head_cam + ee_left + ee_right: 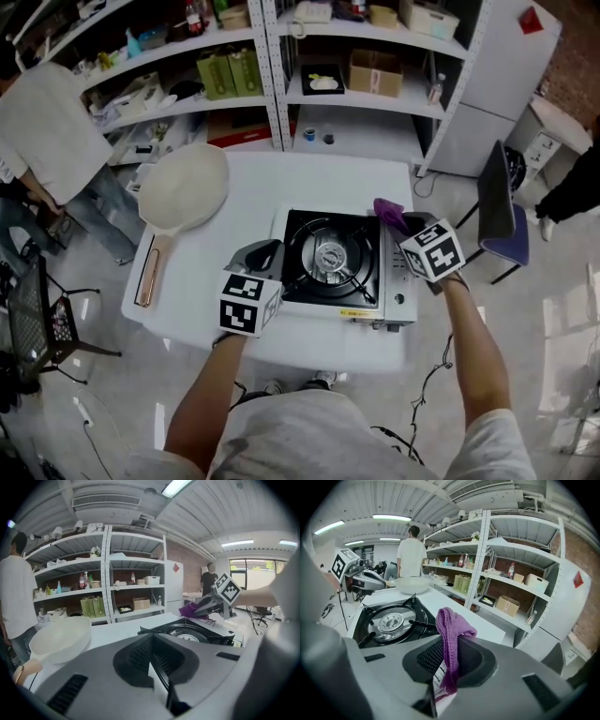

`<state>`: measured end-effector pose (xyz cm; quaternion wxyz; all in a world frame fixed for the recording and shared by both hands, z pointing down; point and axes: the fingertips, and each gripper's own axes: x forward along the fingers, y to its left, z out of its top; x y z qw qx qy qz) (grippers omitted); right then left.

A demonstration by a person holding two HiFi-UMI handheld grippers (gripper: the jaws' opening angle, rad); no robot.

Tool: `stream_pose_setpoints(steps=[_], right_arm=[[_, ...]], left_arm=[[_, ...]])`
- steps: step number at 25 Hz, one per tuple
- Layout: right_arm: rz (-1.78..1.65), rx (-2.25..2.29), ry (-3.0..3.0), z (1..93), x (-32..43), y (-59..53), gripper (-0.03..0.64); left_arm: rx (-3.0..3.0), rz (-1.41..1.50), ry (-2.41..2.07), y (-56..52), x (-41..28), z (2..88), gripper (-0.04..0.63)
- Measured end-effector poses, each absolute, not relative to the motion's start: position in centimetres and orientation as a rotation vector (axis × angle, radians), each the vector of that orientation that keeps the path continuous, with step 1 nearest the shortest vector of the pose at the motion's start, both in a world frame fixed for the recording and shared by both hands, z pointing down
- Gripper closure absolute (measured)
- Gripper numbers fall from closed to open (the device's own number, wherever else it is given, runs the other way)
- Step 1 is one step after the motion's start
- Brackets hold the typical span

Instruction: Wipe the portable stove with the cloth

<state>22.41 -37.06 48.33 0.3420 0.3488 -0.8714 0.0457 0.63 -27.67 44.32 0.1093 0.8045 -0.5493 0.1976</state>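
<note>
The right gripper's (449, 663) jaws pinch a purple cloth (451, 623), which bunches loosely beyond the tips. The left gripper (157, 663) is closed on nothing, just left of the stove (333, 281) at the centre of the head view. The cloth sits over the stove's upper right corner. A loose fold could snag the burner prongs (415, 603) and pull free. A hard wipe might slide the stove across the table (281, 178).

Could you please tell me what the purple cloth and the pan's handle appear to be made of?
The purple cloth looks like knitted yarn, matte: ribbed stitches show. The pan's handle looks like smooth light wood, judging by its tan colour; no grain is visible to confirm.
</note>
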Motion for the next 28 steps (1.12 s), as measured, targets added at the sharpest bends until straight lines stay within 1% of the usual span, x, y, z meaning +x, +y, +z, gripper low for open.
stream_pose_setpoints(steps=[28], right_arm=[[0.204, 1.001, -2.138, 49.1, 22.3, -27.0, 0.555]], left_arm=[[2.537, 0.540, -1.381, -24.7, 1.7, 44.1, 0.592]])
